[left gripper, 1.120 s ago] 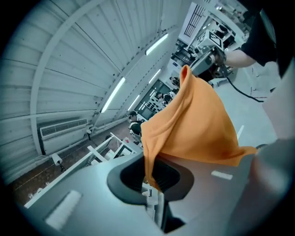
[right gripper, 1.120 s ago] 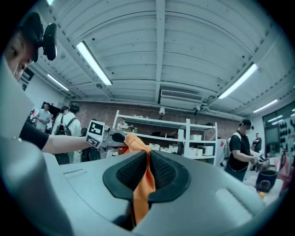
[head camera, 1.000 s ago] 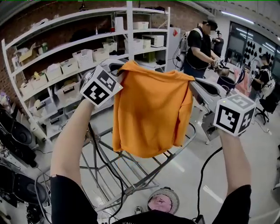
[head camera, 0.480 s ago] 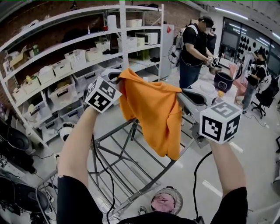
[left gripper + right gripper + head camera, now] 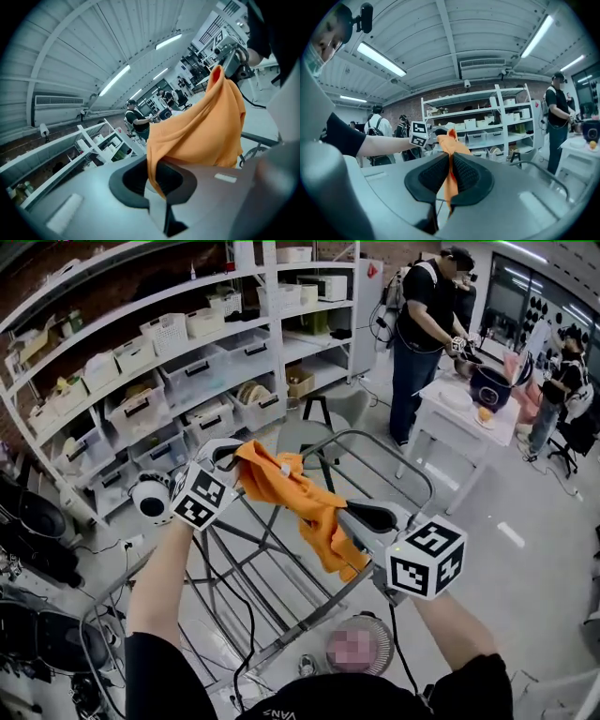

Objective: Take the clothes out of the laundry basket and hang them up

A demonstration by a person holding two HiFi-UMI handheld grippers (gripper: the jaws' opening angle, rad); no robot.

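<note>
Left gripper (image 5: 230, 454) and right gripper (image 5: 358, 516) each stay clamped on one end of the orange fabric shirt (image 5: 302, 505). Both have sunk from head height. The shirt, earlier spread wide, now sags bunched over the grey metal drying rack (image 5: 394, 451), by its right rail near the curved end, so draping looks imminent. The only legible print seems to read "VANS", on the wearer's dark top (image 5: 281, 709).

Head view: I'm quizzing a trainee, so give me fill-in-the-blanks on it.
The shirt is coloured ___.
It is gripped by ___ tongs: the left tongs and the right tongs.
The grey drying rack under it is made of ___ tubing.
Missing words: orange; two; metal.
</note>
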